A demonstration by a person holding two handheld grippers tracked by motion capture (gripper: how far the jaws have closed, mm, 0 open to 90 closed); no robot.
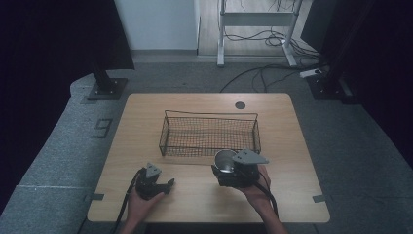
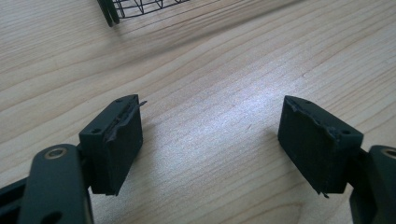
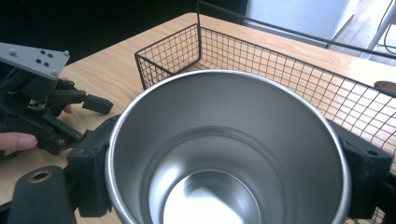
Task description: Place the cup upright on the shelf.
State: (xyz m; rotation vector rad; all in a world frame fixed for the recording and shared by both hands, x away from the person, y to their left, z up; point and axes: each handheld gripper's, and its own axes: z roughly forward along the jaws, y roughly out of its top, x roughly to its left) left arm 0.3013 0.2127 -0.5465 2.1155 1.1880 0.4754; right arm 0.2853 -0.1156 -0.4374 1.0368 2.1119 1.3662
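shiny round steel cup (image 3: 229,149) clamped at its sides by right gripper (image 1: 233,171), just before black wire basket (image 1: 209,132) | rigid, light, slippery: wall grip below rim advised | left gripper (image 2: 210,140) spread open, empty

The left hand-held gripper (image 1: 165,185) sits low at the near left of the bench (image 1: 146,117), gripped from behind by the person's left hand (image 1: 139,204), its two black jaws spread wide apart with nothing between them. The right hand-held gripper (image 1: 229,170) is at the near right, held in the right hand (image 1: 253,192), its jaws clamped against both sides of a steel cup (image 1: 224,161).
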